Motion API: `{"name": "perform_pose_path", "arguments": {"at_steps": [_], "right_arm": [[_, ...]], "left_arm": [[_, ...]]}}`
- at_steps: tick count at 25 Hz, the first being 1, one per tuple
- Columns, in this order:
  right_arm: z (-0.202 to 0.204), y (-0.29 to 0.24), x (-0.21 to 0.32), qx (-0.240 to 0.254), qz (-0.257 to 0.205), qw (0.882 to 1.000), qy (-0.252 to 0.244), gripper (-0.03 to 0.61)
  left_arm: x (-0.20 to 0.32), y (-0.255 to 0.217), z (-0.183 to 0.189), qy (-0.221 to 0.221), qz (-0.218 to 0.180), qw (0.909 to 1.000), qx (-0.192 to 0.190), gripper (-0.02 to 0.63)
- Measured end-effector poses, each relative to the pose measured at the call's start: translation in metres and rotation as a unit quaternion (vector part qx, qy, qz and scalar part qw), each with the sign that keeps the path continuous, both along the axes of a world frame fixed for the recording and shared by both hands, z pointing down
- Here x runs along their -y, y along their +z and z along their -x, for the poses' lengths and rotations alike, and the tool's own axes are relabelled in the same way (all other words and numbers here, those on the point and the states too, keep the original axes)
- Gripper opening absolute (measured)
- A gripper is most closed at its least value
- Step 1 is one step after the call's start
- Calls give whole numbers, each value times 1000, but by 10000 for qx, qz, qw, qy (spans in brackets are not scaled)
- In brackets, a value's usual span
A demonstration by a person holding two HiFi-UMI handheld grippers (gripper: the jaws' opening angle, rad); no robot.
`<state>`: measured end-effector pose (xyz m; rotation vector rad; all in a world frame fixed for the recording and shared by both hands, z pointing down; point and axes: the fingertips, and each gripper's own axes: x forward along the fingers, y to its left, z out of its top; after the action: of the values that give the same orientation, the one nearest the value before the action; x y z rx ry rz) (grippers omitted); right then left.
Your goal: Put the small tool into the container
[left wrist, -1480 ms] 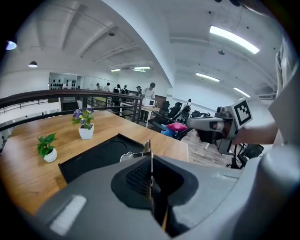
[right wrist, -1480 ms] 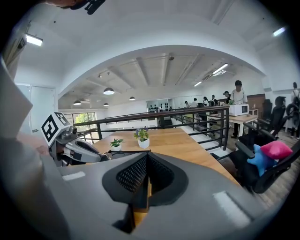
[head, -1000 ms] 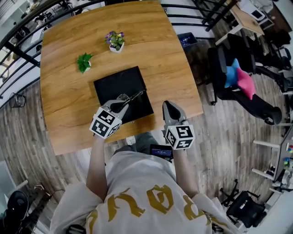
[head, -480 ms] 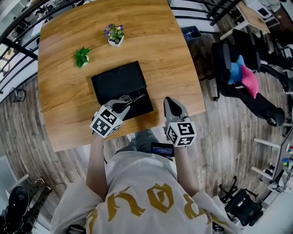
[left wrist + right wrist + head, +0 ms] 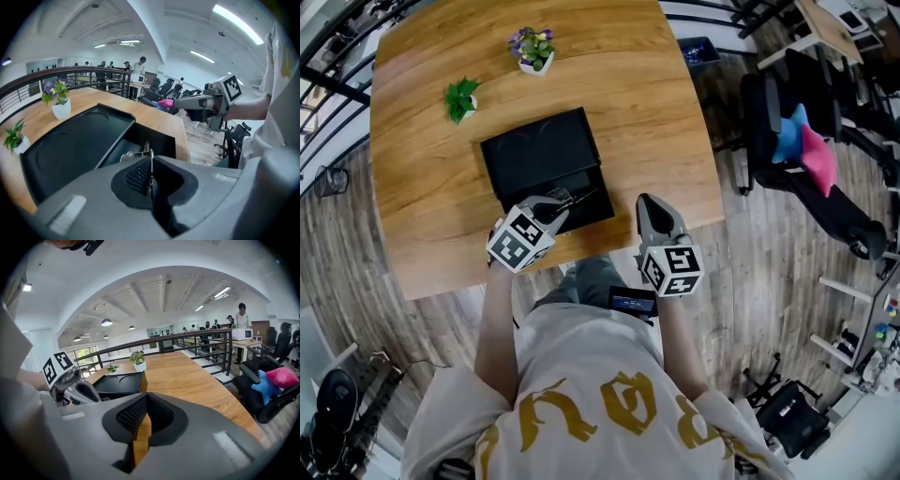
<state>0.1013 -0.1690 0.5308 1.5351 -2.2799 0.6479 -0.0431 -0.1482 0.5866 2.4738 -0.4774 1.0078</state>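
"Status check: what do we hold?"

"Our left claw (image 5: 551, 206) is clamped on the small tool (image 5: 149, 164), its tip over the deeper near compartment of the black container (image 5: 534, 150) on the table (image 5: 647, 103). Our right claw (image 5: 146, 401) is drawn narrow on nothing — it hangs over the table's near edge, near the container."

An open-plan office on a railed upper level: black swivel chairs (image 5: 773, 117) stand on a wood-plank floor (image 5: 769, 281), a desk (image 5: 830, 33) sits beyond them, a dark metal railing (image 5: 187, 341) edges the space, strip lights (image 5: 234, 21) cross the white ceiling, and people (image 5: 139, 66) stand among further desks, one beside a microwave (image 5: 242, 334)
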Motion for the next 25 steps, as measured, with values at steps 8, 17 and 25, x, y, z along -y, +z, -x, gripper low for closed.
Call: {"name": "perform_pose_path", "arguments": {"at_steps": [8, 17, 25], "right_arm": [[2, 11, 3, 33, 132, 9999, -80, 25], [8, 16, 10, 20, 149, 9997, -177, 25], [7, 19, 11, 106, 196, 9997, -139, 25]], "left_arm": [[-3, 6, -3, 86, 230, 9996, -108, 8], [0, 15, -6, 172, 370, 9991, -147, 9], [-3, 17, -9, 297, 526, 9978, -274, 9]]}}
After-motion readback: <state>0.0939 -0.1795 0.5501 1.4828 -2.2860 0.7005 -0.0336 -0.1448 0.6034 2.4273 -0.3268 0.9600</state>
